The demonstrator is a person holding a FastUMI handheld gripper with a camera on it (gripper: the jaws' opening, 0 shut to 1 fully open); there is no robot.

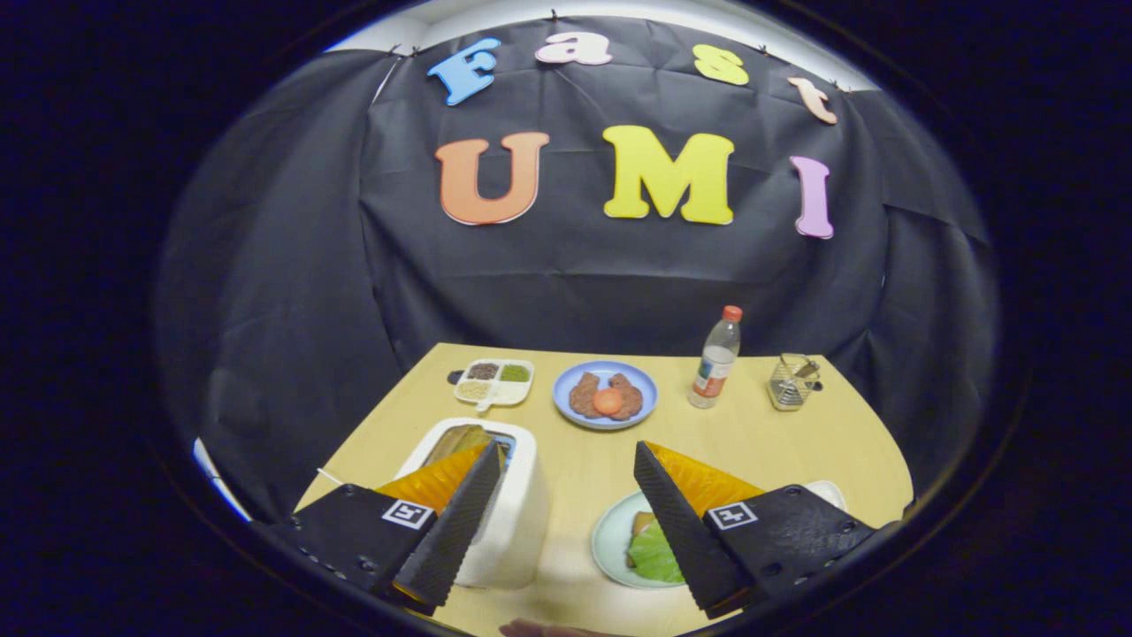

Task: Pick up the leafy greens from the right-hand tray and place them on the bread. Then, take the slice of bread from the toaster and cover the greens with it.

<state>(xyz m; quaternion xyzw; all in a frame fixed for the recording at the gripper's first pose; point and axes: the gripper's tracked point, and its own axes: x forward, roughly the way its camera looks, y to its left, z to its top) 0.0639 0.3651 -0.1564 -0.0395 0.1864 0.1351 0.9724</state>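
My gripper (566,451) is open above the near part of the wooden table (796,442), nothing between its fingers. A white toaster (517,522) stands behind the left finger, with a browned slice of bread (460,439) upright in its slot. By the right finger lies a pale plate (608,540) holding a piece of bread (641,524) with a green leaf (656,554) resting on it; the right finger hides part of both. A white tray's rim (829,491) peeks out beyond the right finger.
Farther back on the table are a blue plate (566,402) with brown meat pieces and a red tomato slice, a divided white dish (495,382) of seasonings, a clear bottle (716,358) with a red cap, and a small wire holder (793,382).
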